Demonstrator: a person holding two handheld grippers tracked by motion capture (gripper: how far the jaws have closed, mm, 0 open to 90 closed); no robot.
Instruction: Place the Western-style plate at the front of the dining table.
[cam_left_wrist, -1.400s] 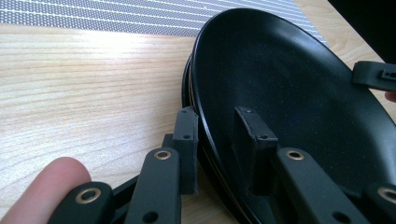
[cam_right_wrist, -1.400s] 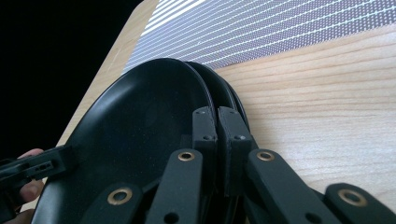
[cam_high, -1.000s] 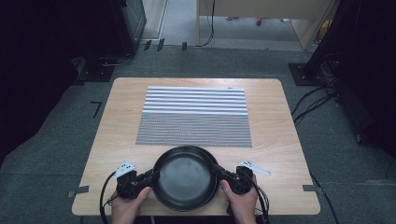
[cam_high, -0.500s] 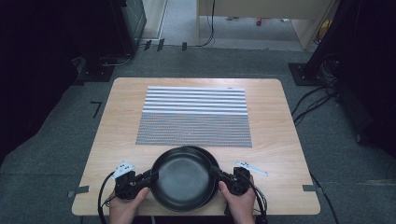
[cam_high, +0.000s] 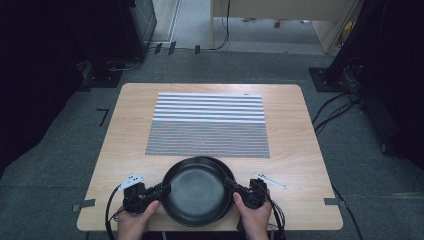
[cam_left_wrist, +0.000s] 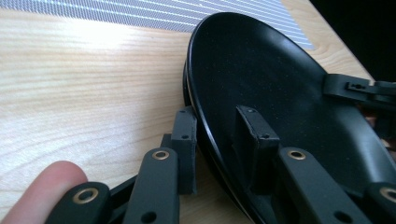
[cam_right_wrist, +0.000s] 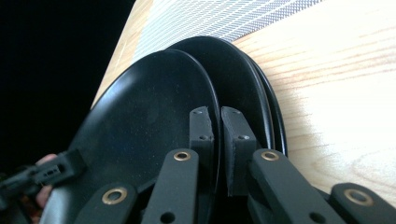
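Note:
A stack of black plates sits near the table's front edge. The top plate lies slightly off the ones below. My left gripper is shut on this plate's left rim. In the left gripper view one pad lies inside the top plate and the other under its edge, with my left gripper astride the rim. My right gripper is shut on the right rim. In the right gripper view my right gripper pinches the top plate, and the lower plates show beside it.
A grey and white striped mat covers the middle of the wooden table, just beyond the plates. Bare wood lies to the left and right of the stack. Cables trail over the floor at the right and behind the table.
The top plate has shifted slightly to the left, so the rim of the plates beneath shows at its upper right. Both hands stay where they were.

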